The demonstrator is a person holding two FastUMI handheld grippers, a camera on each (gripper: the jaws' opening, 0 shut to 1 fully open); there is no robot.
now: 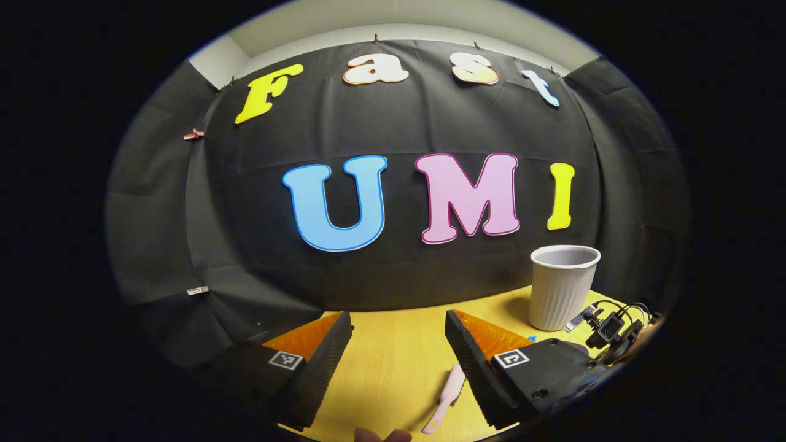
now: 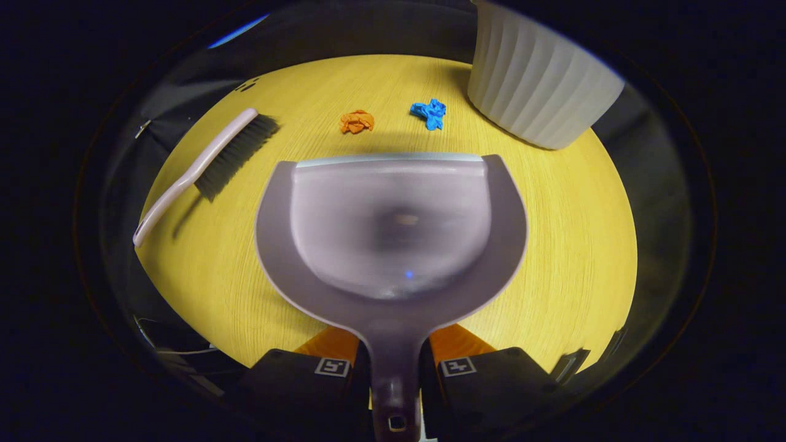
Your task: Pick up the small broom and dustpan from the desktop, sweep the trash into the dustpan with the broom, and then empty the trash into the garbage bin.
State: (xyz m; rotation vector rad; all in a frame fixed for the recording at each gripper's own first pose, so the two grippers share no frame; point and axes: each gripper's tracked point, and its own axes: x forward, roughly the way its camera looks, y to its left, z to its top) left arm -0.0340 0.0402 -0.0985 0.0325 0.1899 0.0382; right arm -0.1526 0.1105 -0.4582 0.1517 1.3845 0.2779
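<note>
Over to the right gripper view, and the right gripper (image 2: pixel 396 368) has the dustpan (image 2: pixel 393 227) by its handle, jaws clamped narrow on either side of the stem. The pan points forward over the yellow tabletop (image 2: pixel 571 245), its straight front lip facing two bits of trash: a crumpled orange scrap (image 2: pixel 357 121) and a crumpled blue scrap (image 2: pixel 430 113), both lying just beyond the lip and apart from it. The two scraps sit near each other, orange to the left, blue to the right. Whether the pan's lip rests on the tabletop or hangs just above it, I cannot tell.

Off to the left in that same view lies the small broom (image 2: pixel 206 166), flat on the tabletop, pale handle running toward the near left edge and dark bristles pointing toward the far side. Nothing is touching it. At upper right stands the garbage bin (image 2: pixel 540 80), white and ribbed, close beside the blue scrap.

Now the left gripper view: the left gripper (image 1: pixel 399 344) hangs above the tabletop with jaws spread wide and nothing between them. It looks mostly at the booth's black wall. Just by its right finger lies a pale handle on the wood, the broom's by the look of it. Farther right the bin stands upright with its mouth open, and beside it is a small dark device with cables (image 1: pixel 611 325) at the tabletop's edge.
</note>
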